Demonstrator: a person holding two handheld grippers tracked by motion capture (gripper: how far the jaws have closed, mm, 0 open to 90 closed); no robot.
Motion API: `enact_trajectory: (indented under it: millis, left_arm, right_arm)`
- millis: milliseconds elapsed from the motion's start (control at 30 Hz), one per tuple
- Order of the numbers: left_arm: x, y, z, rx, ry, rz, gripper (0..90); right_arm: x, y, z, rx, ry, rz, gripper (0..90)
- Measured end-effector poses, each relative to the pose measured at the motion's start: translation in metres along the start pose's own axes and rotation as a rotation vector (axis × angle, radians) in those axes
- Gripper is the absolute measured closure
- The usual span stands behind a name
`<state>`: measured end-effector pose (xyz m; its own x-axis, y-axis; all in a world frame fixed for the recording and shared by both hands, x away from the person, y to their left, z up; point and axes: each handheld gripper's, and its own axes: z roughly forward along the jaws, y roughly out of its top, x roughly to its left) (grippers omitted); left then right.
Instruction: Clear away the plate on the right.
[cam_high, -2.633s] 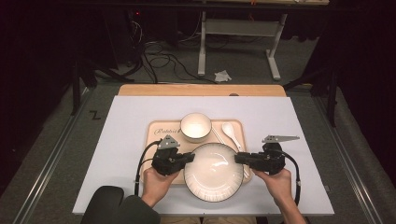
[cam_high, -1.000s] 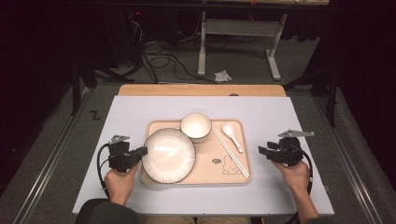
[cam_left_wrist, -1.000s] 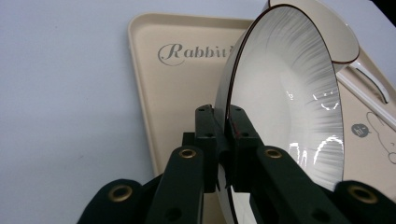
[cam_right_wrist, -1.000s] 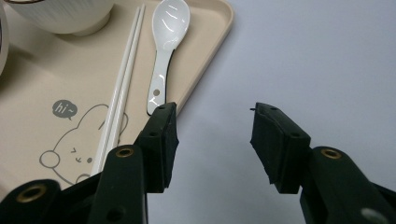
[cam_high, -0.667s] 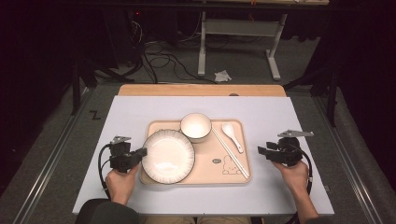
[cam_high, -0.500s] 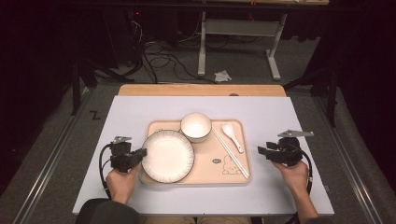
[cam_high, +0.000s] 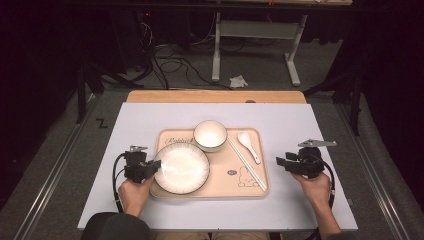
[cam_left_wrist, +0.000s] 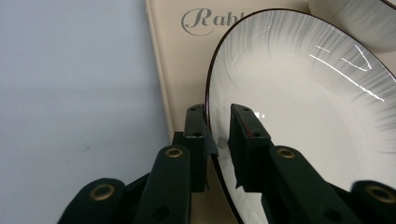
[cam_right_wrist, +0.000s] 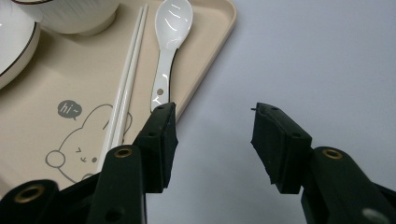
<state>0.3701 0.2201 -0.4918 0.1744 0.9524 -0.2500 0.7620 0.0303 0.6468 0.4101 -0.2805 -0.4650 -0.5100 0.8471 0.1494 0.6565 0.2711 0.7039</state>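
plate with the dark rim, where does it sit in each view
High view: the plate lies on the left half of the tray, at the left claw.
Left gripper view: plate fills the right side, its rim between the jaws.
Right gripper view: a sliver at the left edge.
Shared landmark: the bowl behind it.
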Motion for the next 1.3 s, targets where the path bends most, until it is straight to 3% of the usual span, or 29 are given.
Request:
enact_trajectory:
  millis: [33,67,100,367,500,667,867,1300]
  left_arm:
    - [-0.001,0.000,0.001,0.004,-0.002,0.004,76.6]
    - [-0.006,0.000,0.005,-0.033,-0.012,-0.062,76.4]
    - [-0.002,0.001,0.004,0.011,-0.001,0.012,76.1]
    - [-0.007,0.001,0.015,0.051,0.001,0.049,71.6]
    - [-0.008,0.001,0.016,0.062,-0.020,0.049,65.2]
    - [-0.014,0.003,0.008,0.012,-0.005,0.083,47.1]
    - [-0.019,0.002,-0.002,-0.011,0.020,0.128,34.7]
    - [-0.042,-0.008,-0.026,-0.075,-0.047,0.229,31.1]
  right_arm:
    - [0.000,0.000,0.000,-0.001,-0.001,0.001,50.7]
    - [0.000,0.000,0.000,0.001,-0.001,-0.002,50.7]
    - [0.000,0.000,0.001,0.002,0.000,-0.002,50.7]
    - [0.000,-0.001,0.000,0.005,0.004,-0.003,50.4]
    - [0.000,-0.001,0.000,0.006,0.004,-0.002,50.3]
    - [0.001,-0.002,-0.001,0.001,0.004,-0.001,49.7]
    - [0.003,-0.003,-0.003,0.000,0.008,0.003,49.1]
    - [0.016,-0.013,-0.017,-0.012,0.044,-0.034,49.1]
